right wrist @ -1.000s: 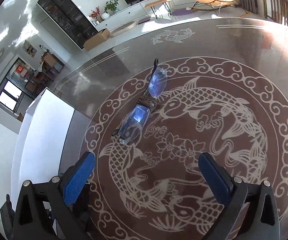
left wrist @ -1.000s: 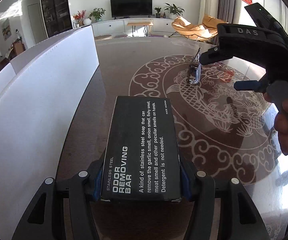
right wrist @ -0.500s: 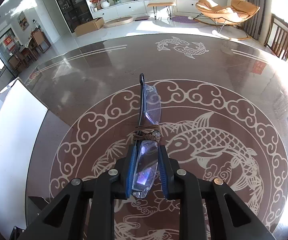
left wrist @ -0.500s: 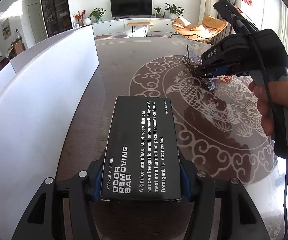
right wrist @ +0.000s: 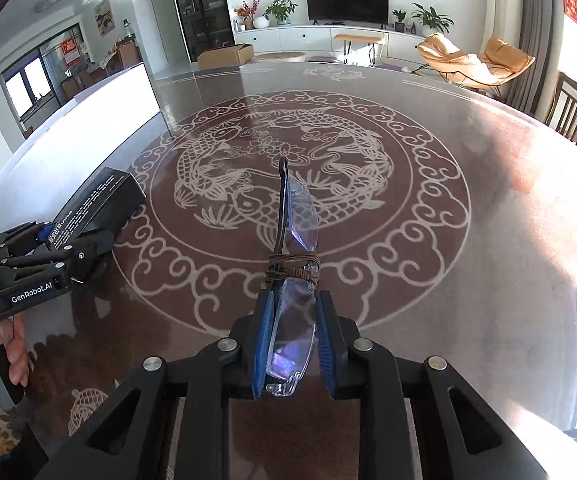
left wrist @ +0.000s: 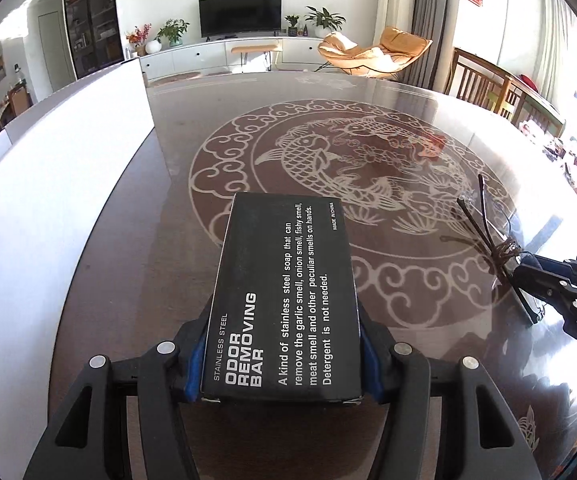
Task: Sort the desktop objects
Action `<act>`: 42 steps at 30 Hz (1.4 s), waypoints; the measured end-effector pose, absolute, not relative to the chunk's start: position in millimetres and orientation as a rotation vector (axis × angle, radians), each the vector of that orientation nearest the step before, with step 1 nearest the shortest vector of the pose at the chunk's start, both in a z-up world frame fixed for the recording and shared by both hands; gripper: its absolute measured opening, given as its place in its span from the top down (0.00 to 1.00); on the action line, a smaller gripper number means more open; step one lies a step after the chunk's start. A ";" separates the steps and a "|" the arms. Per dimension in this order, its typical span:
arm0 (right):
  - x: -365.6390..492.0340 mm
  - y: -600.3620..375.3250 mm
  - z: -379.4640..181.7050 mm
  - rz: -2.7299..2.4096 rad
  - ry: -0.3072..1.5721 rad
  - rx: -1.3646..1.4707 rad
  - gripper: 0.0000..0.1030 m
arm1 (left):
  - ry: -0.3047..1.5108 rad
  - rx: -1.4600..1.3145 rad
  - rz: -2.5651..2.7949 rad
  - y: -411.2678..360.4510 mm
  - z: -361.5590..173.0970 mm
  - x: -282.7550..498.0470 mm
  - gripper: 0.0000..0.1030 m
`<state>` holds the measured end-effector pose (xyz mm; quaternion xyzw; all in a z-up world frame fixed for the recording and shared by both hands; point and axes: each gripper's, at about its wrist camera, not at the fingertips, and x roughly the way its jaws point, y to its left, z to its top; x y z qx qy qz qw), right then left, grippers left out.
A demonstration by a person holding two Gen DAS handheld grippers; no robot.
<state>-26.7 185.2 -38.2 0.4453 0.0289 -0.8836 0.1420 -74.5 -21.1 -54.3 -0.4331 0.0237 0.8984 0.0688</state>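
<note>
The black box (left wrist: 284, 296) reads "STAINLESS STEEL ODOR REMOVING BAR", then "A kind of stainless steel soap that can remove the garlic smell…", with "MADE IN CHINA" at its one o'clock corner. "GenRobot.AI" marks the left gripper (right wrist: 60, 240); "DAS" the right gripper (left wrist: 528, 280)

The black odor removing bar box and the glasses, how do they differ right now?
The odor removing bar box is an opaque black carton with white print; the glasses are clear-lensed, thin-framed and bound with brown cord.

The box lies flat between the left gripper's pads; the glasses stand on edge in the right gripper.

The box holds its gripper's jaws wide; the glasses leave theirs nearly closed.

Both are clamped above the table.
</note>
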 end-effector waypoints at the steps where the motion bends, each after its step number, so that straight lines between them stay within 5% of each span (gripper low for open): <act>1: -14.2 193.1 -39.1 -2.566 0.079 1.278 0.78 | 0.087 -1.294 2.685 -8.6 -54.7 -67.7 0.43; 5: 6.6 215.1 -38.5 -2.629 0.041 1.270 0.71 | 0.176 -1.270 2.665 27.8 -54.3 -56.7 0.42; 7: 5.5 223.9 -40.7 -2.643 -0.002 1.285 0.38 | 0.212 -1.264 2.683 33.7 -52.6 -56.3 0.41; 9: 4.7 227.4 -40.6 -2.643 -0.038 1.269 0.23 | 0.176 -1.280 2.676 28.4 -54.2 -58.0 0.31; 11: 2.5 222.8 -42.0 -2.655 -0.033 1.284 0.20 | 0.126 -1.331 2.647 23.4 -57.9 -61.3 0.08; 18: -3.8 200.0 -47.2 -2.645 0.143 1.346 0.02 | 0.154 -1.346 2.612 26.5 -61.7 -58.4 0.00; 42: -7.2 201.7 -50.4 -2.636 0.135 1.354 0.00 | 0.153 -1.342 2.605 27.8 -61.1 -54.4 0.00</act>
